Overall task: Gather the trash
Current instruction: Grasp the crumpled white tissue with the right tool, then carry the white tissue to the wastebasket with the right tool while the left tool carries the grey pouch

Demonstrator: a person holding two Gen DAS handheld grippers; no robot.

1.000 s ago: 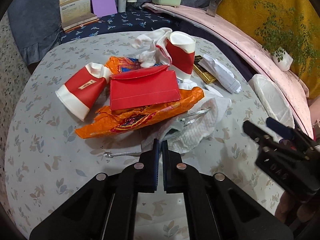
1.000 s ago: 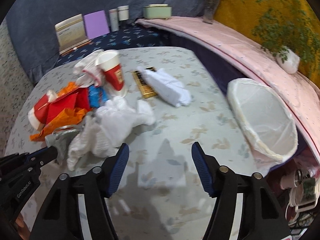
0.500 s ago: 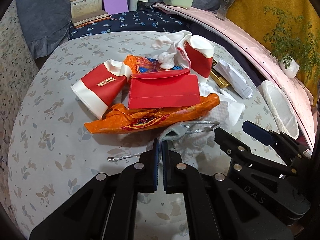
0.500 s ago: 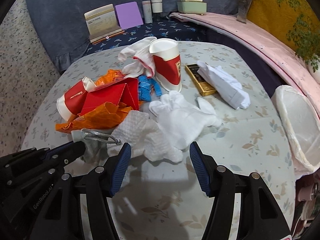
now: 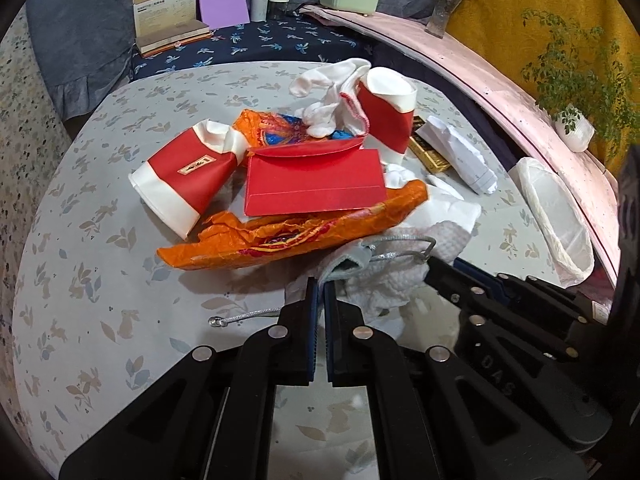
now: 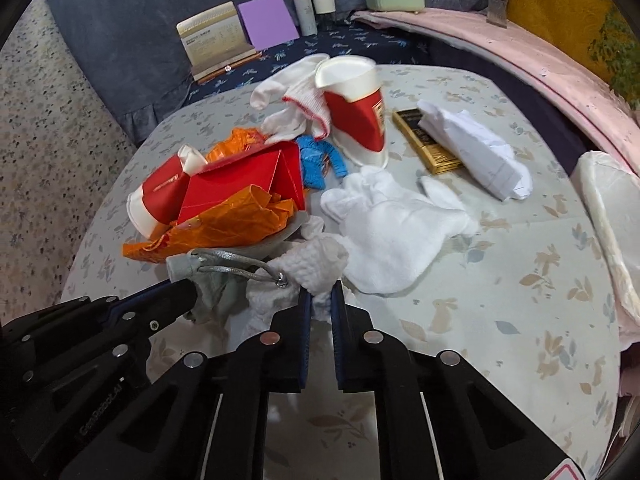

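On the floral tablecloth (image 5: 100,248) lies a heap of trash: a red envelope (image 5: 316,184), an orange wrapper (image 5: 296,236), two red-and-white paper cups (image 5: 180,176) (image 5: 386,116) and a white glove (image 6: 384,224). My left gripper (image 5: 321,286) is shut on a grey pouch (image 5: 346,262) with a silver cord (image 5: 400,246). My right gripper (image 6: 320,296) is just to its right. Its jaws are closing, with the pads pinching the near edge of a quilted white paper towel (image 6: 312,260).
A gold box (image 6: 428,140) and folded white paper (image 6: 476,148) lie at the back right of the table. A white-lined bin (image 5: 556,216) stands off the table's right edge. Books, bottles and a green box sit on the bench behind.
My right gripper swung left toward the heap and its wide-open jaws came together on the paper towel. The left gripper stayed shut on the grey pouch in the same place.
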